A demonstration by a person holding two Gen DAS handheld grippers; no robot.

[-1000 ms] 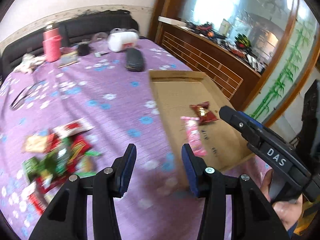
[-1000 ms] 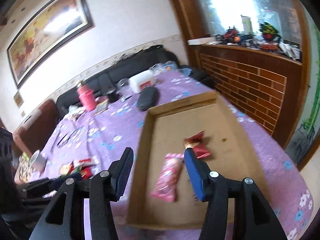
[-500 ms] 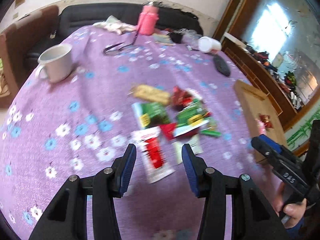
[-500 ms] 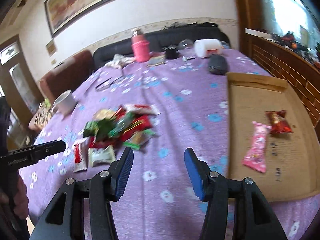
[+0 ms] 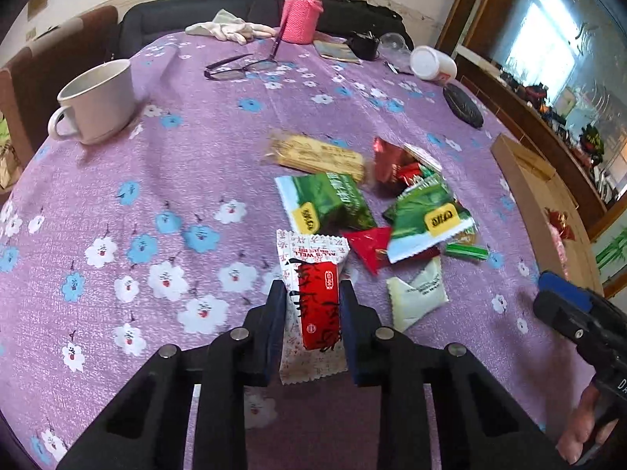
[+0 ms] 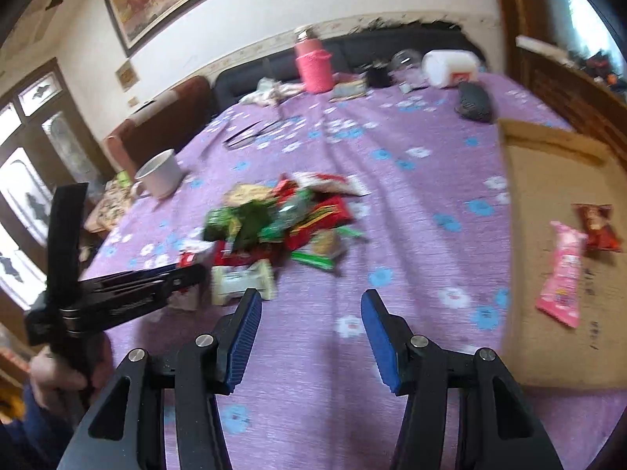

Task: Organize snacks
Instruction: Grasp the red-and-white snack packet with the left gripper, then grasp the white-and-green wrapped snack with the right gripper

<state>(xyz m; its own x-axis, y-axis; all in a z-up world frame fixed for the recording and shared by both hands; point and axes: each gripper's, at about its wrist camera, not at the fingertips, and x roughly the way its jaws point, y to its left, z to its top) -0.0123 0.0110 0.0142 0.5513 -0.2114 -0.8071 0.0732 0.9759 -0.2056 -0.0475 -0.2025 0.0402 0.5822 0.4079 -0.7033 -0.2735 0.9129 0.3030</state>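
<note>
The white-and-red snack packet (image 5: pixel 313 297), at the near edge of the snack pile (image 5: pixel 376 203), has just been clamped by the closing left gripper (image 5: pixel 311 325), the right gripper (image 6: pixel 311 337) is held agape and empty, and a lift and carry to the cardboard tray (image 6: pixel 548 180) is judged next.

A table under a purple flowered cloth (image 5: pixel 164 180) carries everything. Far left stands a white mug (image 5: pixel 96 100); at the far edge a pink bottle (image 5: pixel 301 15), glasses (image 5: pixel 239 68), a white rag (image 5: pixel 231 29) and a white jar (image 5: pixel 433 63) on its side. A heap of snack packets (image 5: pixel 376 203) lies mid-table. At right sits a shallow cardboard tray (image 6: pixel 548 180).
</note>
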